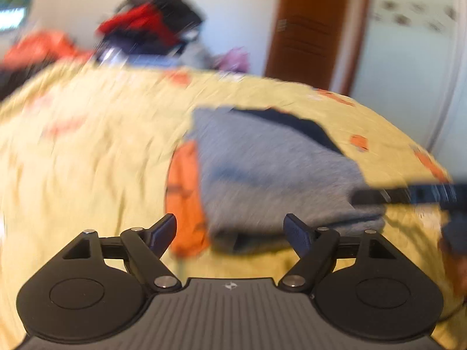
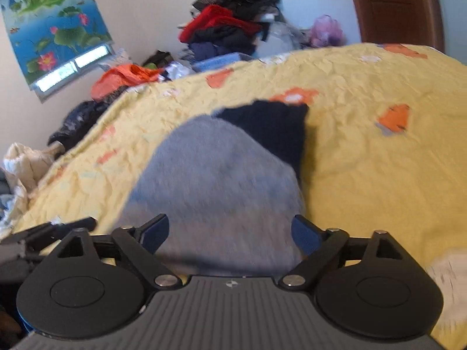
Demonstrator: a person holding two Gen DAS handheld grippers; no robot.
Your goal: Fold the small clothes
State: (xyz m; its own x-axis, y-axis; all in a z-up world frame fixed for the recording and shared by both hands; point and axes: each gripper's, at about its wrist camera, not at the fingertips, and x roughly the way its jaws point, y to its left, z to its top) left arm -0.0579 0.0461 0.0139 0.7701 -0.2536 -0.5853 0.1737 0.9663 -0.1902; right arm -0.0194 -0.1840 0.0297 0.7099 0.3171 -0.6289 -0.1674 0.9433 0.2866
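Observation:
A small grey garment (image 1: 274, 169) with a dark navy part (image 1: 297, 122) lies on the yellow bedspread (image 1: 87, 160). My left gripper (image 1: 230, 230) is open and empty just in front of its near edge. In the right wrist view the grey garment (image 2: 216, 175) fills the middle, its navy part (image 2: 274, 125) at the far end. My right gripper (image 2: 230, 233) is open and empty above the garment's near edge. A finger of the right gripper (image 1: 394, 195) shows at the right of the left wrist view, at the garment's right edge. The left wrist view is motion-blurred.
An orange patch (image 1: 186, 195) of the bedspread lies left of the garment. A pile of red, black and blue clothes (image 2: 233, 23) stands behind the bed, with orange cloth (image 2: 122, 78) to its left. A brown door (image 2: 394, 5) is at the back right. A lotus poster (image 2: 55, 26) hangs left.

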